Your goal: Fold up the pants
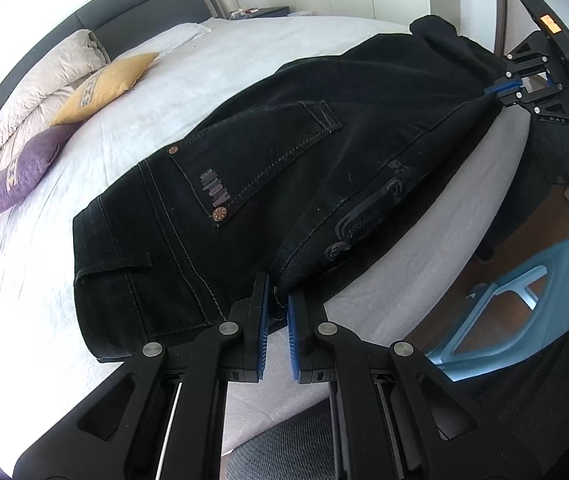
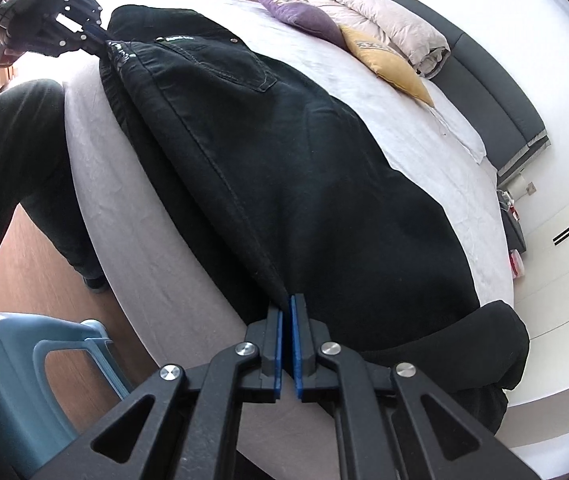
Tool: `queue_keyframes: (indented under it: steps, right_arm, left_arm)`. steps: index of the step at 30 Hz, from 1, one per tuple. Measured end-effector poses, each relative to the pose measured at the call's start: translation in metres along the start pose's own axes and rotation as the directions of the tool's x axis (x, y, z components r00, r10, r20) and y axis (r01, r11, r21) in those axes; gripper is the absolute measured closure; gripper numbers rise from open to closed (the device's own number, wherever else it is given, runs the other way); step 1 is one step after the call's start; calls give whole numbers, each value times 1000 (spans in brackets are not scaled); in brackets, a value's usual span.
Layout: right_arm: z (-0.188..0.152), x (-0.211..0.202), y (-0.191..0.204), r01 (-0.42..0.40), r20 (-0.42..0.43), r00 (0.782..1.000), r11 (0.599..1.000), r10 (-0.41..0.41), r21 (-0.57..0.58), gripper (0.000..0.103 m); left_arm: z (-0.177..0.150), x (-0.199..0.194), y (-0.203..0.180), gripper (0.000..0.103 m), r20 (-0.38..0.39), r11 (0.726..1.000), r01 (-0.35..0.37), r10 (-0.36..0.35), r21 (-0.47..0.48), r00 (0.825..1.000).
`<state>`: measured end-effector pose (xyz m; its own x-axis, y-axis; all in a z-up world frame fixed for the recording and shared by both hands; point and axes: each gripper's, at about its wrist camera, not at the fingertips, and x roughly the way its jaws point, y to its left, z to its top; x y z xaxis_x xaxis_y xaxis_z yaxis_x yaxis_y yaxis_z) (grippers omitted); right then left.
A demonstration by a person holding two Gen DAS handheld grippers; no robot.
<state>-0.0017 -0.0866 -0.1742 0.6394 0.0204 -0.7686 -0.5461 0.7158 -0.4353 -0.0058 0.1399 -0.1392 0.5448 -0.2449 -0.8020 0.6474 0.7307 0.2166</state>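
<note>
Black denim pants stretch along the near edge of the white bed, and we've got both ends pinched: left gripper clamped at the waistband, right gripper clamped on the leg end.
</note>
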Motion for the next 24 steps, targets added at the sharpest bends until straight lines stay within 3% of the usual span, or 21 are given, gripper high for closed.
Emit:
queue_keyframes:
  steps: [7, 8, 11, 14, 18, 21, 24]
  right_arm:
    - [-8, 1, 10, 45, 8, 999, 999, -45, 4, 88]
    - [-9, 0, 10, 43, 4, 999, 999, -43, 14, 81]
    - [-17, -7, 3, -25, -20, 999, 996, 27, 81, 36]
    - [-27, -29, -13, -92, 16, 996, 974, 90, 209, 35]
    - [-39, -54, -78, -89, 78, 995, 887, 60, 453, 34]
    - [-52, -55, -155, -24, 38, 999, 759, -1, 650, 34]
    - [-54, -50, -211, 38, -6, 999, 673, -49, 739, 34]
  left_arm:
    - [-7, 19, 3, 92, 5, 999, 4, -4, -37, 1000]
    - [-8, 20, 4, 92, 5, 999, 2, -2, -39, 1000]
    - [-7, 22, 3, 92, -4, 999, -4, 4, -38, 1000]
    - [-8, 22, 3, 92, -14, 999, -8, 7, -53, 1000]
    - [-6, 24, 6, 92, -19, 995, -17, 15, -98, 1000]
    - [-5, 26, 7, 92, -22, 993, -27, 25, -118, 999]
    - [-5, 26, 7, 92, -26, 991, -35, 32, -128, 999]
